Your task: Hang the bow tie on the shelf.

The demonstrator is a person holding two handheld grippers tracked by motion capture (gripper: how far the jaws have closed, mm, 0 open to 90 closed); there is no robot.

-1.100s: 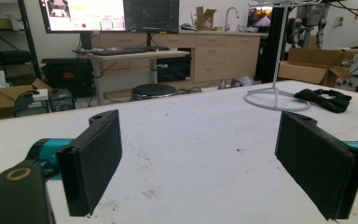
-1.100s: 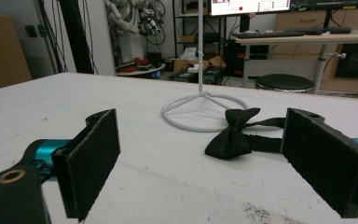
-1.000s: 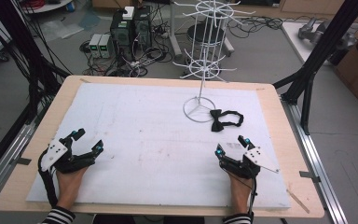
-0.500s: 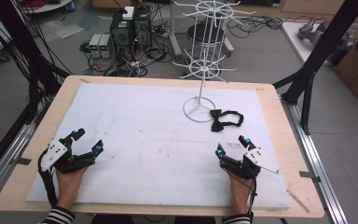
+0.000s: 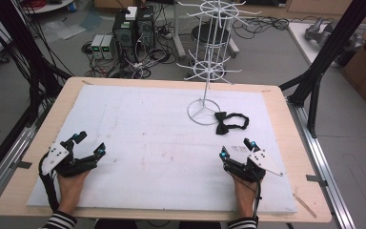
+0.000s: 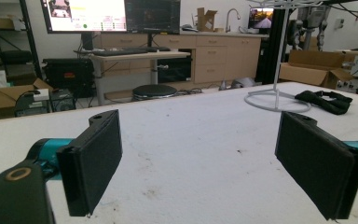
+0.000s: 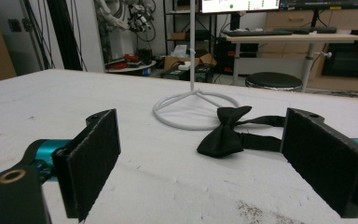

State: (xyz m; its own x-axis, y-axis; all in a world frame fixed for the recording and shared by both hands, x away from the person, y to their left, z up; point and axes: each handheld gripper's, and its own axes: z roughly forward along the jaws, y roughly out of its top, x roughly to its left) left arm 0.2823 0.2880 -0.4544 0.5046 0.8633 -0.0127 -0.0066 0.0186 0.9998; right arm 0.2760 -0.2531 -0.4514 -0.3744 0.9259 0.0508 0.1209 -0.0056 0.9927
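Both claws (image 5: 86, 146) (image 5: 237, 147) low, agape

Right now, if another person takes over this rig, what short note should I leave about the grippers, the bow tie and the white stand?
Left gripper: open, holds nothing, rests low at the near left of the white mat.
Right gripper: open, holds nothing, at the near right, pointed toward the bow tie.
Black bow tie: lies flat on the mat, its strap looped behind it, just right of the ring base of the white wire stand, beyond the right gripper.
Done: nothing yet; the bow tie is untouched.
Left: probably pick up the bow tie with the right gripper, the nearer one, and hang it on an arm of the stand.
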